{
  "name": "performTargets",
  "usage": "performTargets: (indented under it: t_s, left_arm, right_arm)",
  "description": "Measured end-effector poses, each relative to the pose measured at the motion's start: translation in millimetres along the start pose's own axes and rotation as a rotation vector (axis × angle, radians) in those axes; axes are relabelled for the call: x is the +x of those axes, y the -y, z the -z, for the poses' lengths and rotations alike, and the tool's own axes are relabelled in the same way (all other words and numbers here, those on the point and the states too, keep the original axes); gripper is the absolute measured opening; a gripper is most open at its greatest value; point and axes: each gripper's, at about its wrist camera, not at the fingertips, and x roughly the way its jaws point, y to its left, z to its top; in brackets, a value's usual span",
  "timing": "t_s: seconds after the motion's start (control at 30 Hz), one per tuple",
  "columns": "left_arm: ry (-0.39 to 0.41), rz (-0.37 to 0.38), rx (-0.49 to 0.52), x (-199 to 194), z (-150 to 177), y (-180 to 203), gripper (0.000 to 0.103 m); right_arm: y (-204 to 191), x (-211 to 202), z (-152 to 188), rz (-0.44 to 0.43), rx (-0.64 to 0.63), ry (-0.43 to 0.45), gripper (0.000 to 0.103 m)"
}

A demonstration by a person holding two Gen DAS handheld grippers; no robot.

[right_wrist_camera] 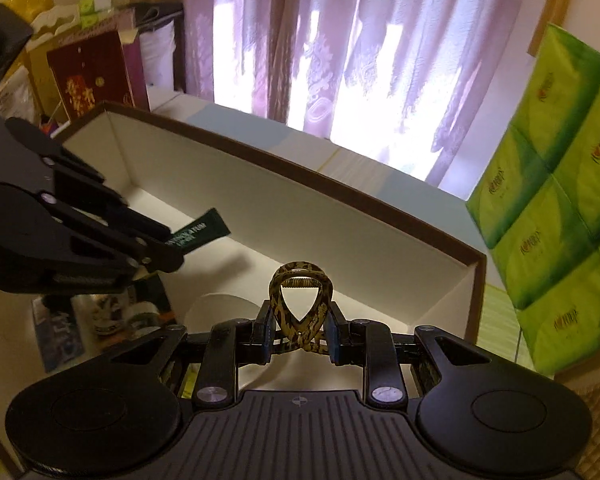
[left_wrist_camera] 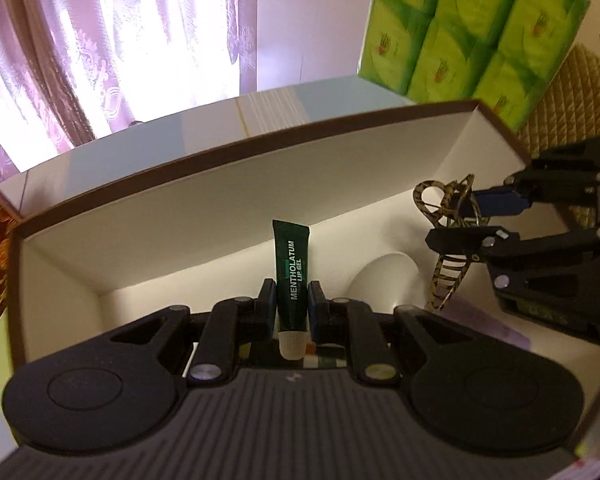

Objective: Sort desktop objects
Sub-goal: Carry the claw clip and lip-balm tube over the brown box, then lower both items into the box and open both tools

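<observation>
I am at the dropping-off step, both loads hanging over the open box [left_wrist_camera: 260, 152]. My left gripper [left_wrist_camera: 292, 304] is clamped tight on a dark green tube [left_wrist_camera: 292, 272] printed "MENTHOLATUM LIP GEL", cap toward me. My right gripper [right_wrist_camera: 298, 336] pinches a mottled hair claw [right_wrist_camera: 300, 300], jaws only narrowly apart. Next, I judge, each must sink lower inside the walls, then let go. The green tissue packs [right_wrist_camera: 560, 208] carry writing too blurred to read.

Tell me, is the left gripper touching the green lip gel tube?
Touching. In the left wrist view the left gripper has its jaws pressed against both sides of the lip gel tube, holding it upright over the open box.
</observation>
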Motion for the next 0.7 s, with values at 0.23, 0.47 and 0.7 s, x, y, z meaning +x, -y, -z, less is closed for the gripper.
performTargets:
  t_s: [0.23,0.47,0.7]
  left_arm:
    - [-0.009,-0.019,-0.013,15.2,-1.4,-3.5,0.013]
    - [-0.002,-0.02,-0.006,10.7,1.7,-5.1,0.013]
    - [0.022,-0.021,-0.043,-11.9,8.8,-13.7,0.019]
  right_arm:
    - [-1.8,14.0,1.9,0.032,-0.106,-0.042,0.022]
    - [-2.2,23.2,9.7,0.078,-0.2,-0.051,0.025]
    - [-3.1,0.9,18.8,0.04,-0.186,0.039,0.063]
